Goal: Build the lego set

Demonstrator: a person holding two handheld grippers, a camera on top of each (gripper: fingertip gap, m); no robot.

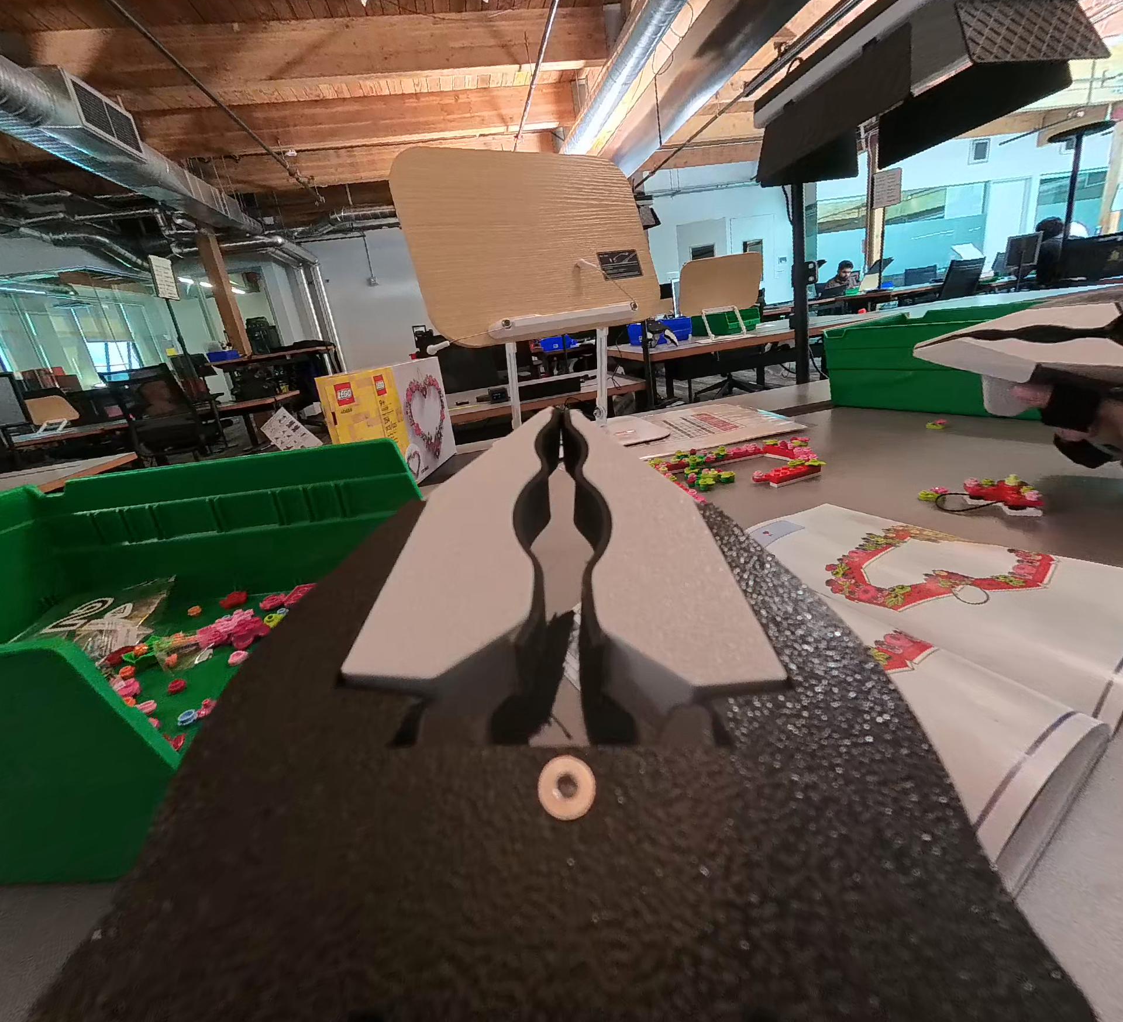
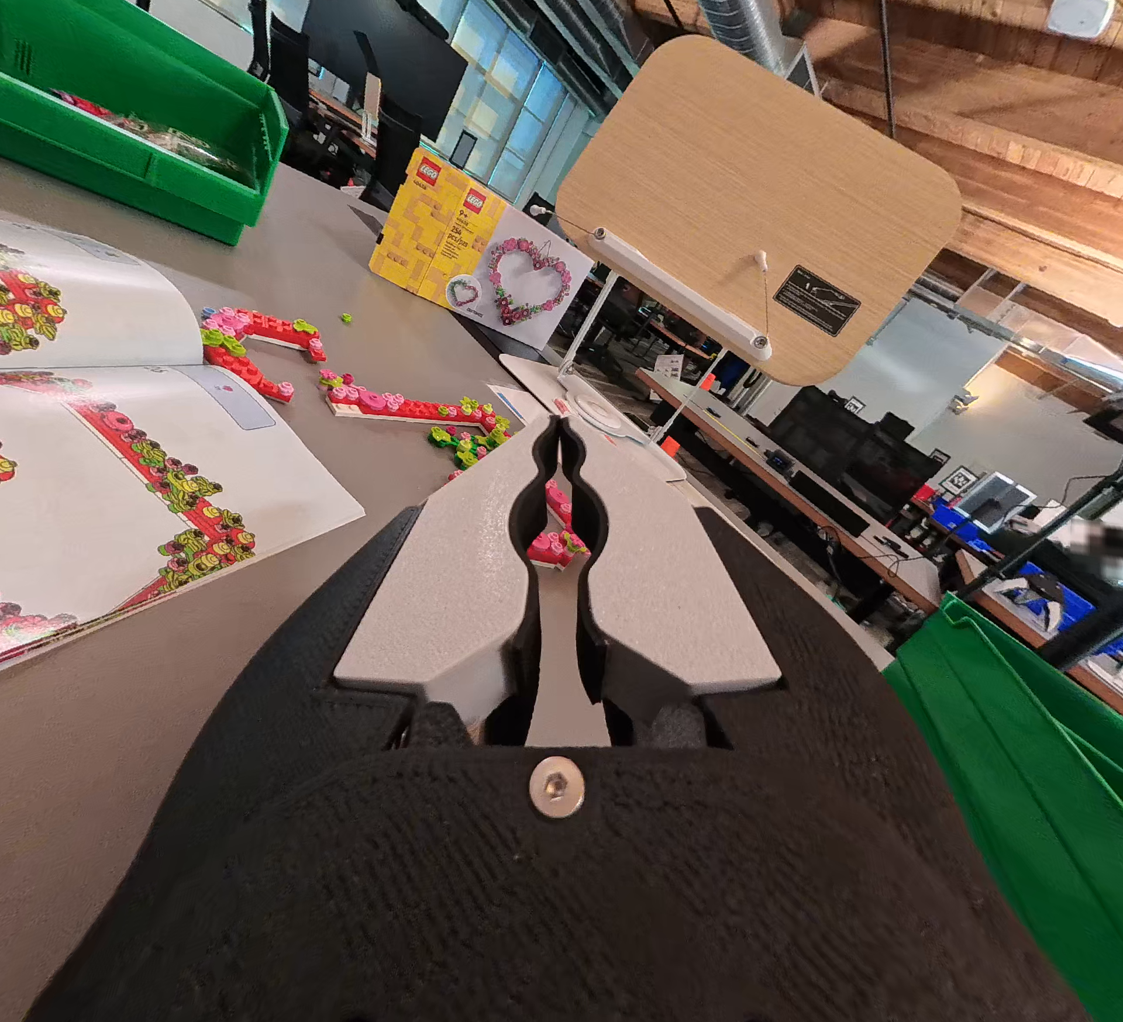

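Observation:
My left gripper (image 1: pixel 562 416) is shut and empty, held above the table between a green bin (image 1: pixel 200 507) and the open instruction booklet (image 1: pixel 948 628). The bin holds several loose pink, red and green Lego pieces (image 1: pixel 231 628). Built red Lego sections with flowers (image 1: pixel 741 461) lie on the table ahead, and a smaller one (image 1: pixel 1002 492) with a black cord lies to the right. My right gripper (image 2: pixel 559 425) is shut and empty, above a small red and pink section (image 2: pixel 556 546) seen through its finger gap. It also shows in the left wrist view (image 1: pixel 948 346). Two more sections (image 2: pixel 255 343) (image 2: pixel 413 403) lie beside the booklet (image 2: pixel 152 446).
A wooden book stand (image 1: pixel 516 245) (image 2: pixel 759 203) stands at the table's far edge beside the yellow Lego box (image 1: pixel 389 416) (image 2: pixel 468 252). More green bins sit at the right (image 1: pixel 881 367) (image 2: pixel 1002 750) and far left (image 2: pixel 152 142). A loose green piece (image 2: pixel 346 317) lies on the table. The grippers' ends are close to 30 cm from one another.

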